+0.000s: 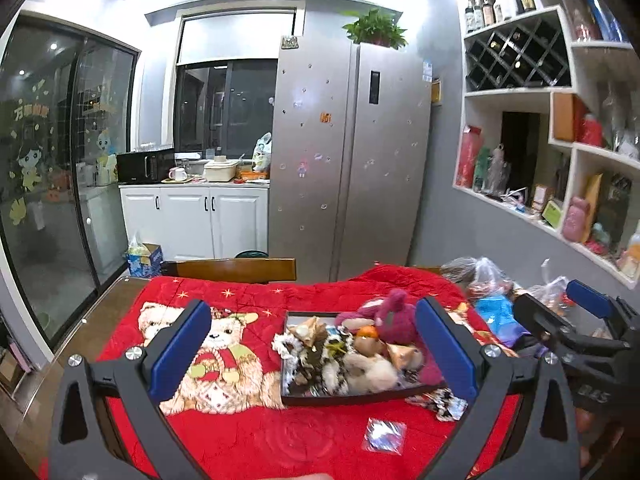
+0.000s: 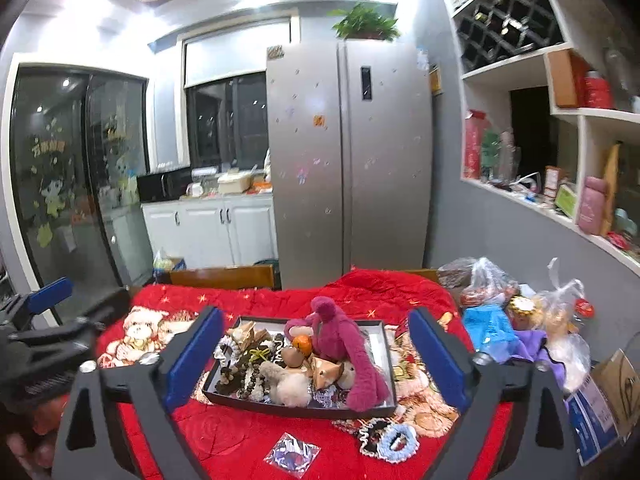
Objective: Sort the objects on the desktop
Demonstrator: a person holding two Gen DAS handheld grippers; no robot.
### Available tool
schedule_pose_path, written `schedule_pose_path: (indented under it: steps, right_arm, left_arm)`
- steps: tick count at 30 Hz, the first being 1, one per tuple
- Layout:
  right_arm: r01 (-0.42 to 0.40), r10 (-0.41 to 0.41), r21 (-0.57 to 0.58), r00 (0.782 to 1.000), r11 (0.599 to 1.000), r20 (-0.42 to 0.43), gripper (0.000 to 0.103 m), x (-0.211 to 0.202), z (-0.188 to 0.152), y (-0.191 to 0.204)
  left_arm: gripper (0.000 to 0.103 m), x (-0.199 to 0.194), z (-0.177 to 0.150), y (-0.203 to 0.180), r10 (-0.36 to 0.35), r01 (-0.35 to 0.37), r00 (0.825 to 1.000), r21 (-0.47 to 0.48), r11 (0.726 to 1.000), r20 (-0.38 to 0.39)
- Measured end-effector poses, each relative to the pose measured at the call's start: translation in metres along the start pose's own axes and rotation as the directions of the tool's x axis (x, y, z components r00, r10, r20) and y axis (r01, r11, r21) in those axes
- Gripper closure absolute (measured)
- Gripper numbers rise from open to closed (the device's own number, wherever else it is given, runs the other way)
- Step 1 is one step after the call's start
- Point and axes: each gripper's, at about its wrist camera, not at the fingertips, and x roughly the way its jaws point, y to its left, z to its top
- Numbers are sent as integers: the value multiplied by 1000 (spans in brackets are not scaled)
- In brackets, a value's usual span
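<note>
A dark shallow tray (image 1: 360,399) (image 2: 296,407) sits on the red bear-print cloth (image 1: 256,440). It is heaped with small items: a magenta plush toy (image 1: 394,316) (image 2: 340,340), an orange (image 1: 367,332) (image 2: 303,343), fluffy pompoms and beads. A shiny foil packet (image 1: 384,434) (image 2: 292,450) lies in front of the tray, and crocheted scrunchies (image 2: 388,436) lie at its right corner. My left gripper (image 1: 314,354) is open, empty, and back from the tray. My right gripper (image 2: 318,356) is open and empty too. Each one shows at the edge of the other's view.
Plastic bags (image 2: 488,280), a blue pack (image 2: 490,328) and purple cloth (image 2: 532,340) crowd the table's right side, with a cardboard box (image 2: 612,384) at the near right. A wooden chair back (image 1: 232,270) stands at the far edge. Fridge (image 1: 348,160) behind, wall shelves (image 1: 560,128) right.
</note>
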Motion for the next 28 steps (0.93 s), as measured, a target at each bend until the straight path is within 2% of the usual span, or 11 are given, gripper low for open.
schedule_pose_path:
  steps: [2, 4, 9, 12, 15, 18, 21, 28]
  right_arm:
    - [32, -32, -13, 999, 999, 16, 0, -15, -1, 2]
    - [73, -71, -33, 996, 997, 52, 0, -32, -4, 4]
    - [96, -89, -64, 991, 993, 100, 0, -51, -16, 11]
    - [91, -83, -82, 992, 993, 94, 0, -44, -18, 16]
    - [107, -101, -62, 991, 992, 92, 0, -37, -18, 13]
    - [109, -103, -65, 991, 992, 82, 0, -31, -22, 8]
    - [102, -98, -59, 992, 993, 73, 0, -26, -23, 4]
    - [113, -108, -100, 992, 988, 58, 0, -21, -28, 8]
  left_arm:
    - [0, -20, -6, -2, 5, -5, 1000, 22, 1000, 3]
    - [0, -43, -14, -3, 16, -18, 998, 30, 999, 58]
    - [0, -59, -15, -13, 12, -19, 994, 72, 997, 106]
    - [0, -43, -16, -14, 18, -21, 999, 53, 998, 52]
    - [0, -18, -17, -9, -5, 5, 1000, 19, 1000, -9]
    - [0, 5, -22, -6, 17, -17, 999, 1, 1000, -48]
    - [0, 23, -28, -12, 64, -62, 995, 30, 998, -76]
    - [0, 20, -38, -31, 89, -85, 995, 88, 992, -36]
